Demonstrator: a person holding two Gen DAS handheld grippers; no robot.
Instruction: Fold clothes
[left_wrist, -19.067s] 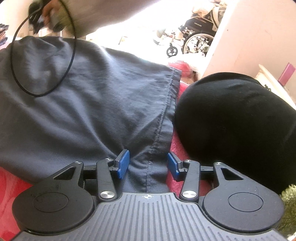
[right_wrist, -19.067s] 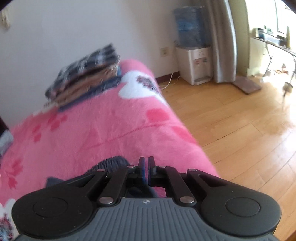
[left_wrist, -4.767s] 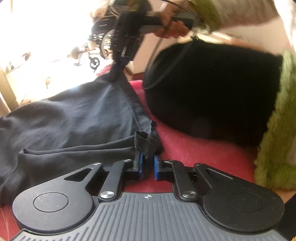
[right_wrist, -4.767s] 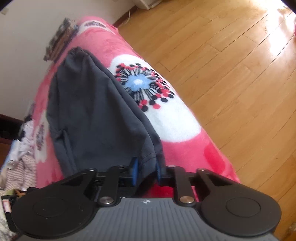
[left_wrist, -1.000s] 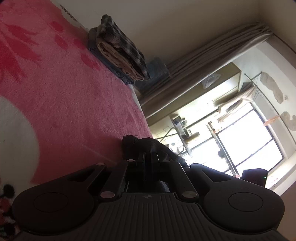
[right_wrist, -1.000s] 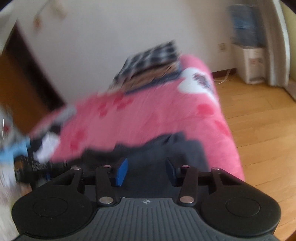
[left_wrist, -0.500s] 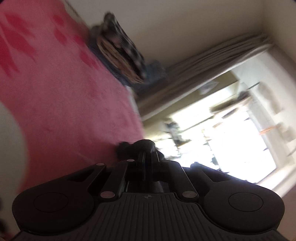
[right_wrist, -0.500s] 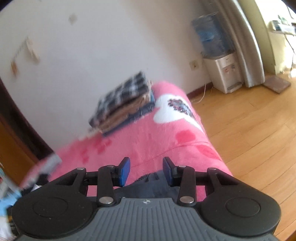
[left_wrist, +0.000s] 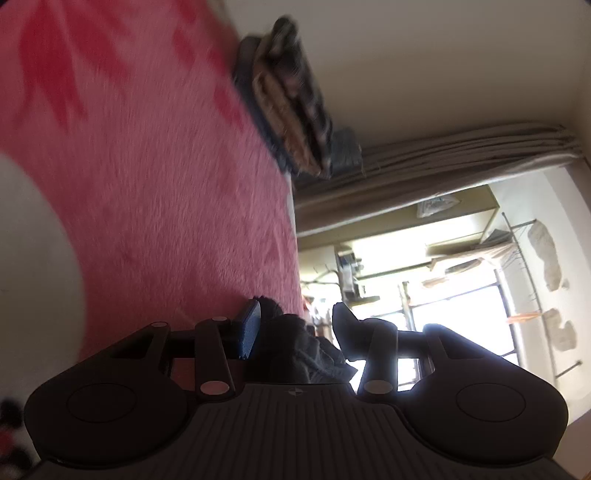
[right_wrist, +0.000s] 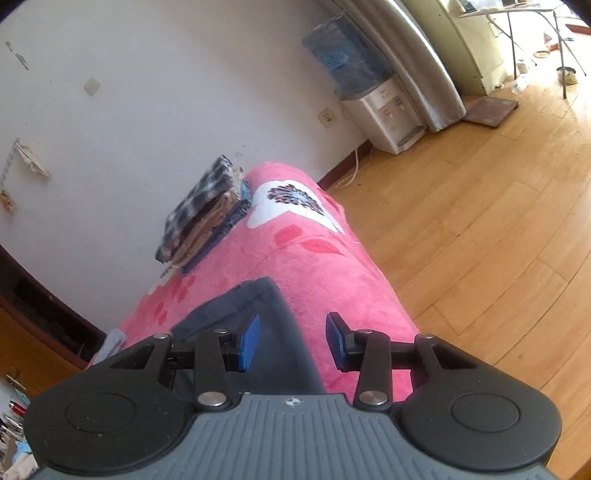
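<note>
While left gripper (left_wrist: 295, 328) jaws open round dark garment (left_wrist: 299, 350), right gripper (right_wrist: 291, 338) jaws spread, tilted down.

Each claw, left (left_wrist: 295, 332) and right (right_wrist: 291, 341), has a ribbed grey body, black round-ended link arms with silver pivot screws, and blue-padded fingers (right_wrist: 248, 343).

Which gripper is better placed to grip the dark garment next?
Left gripper: its jaws are opening with the dark garment bunched between them. The right gripper hovers open above the cloth.
</note>
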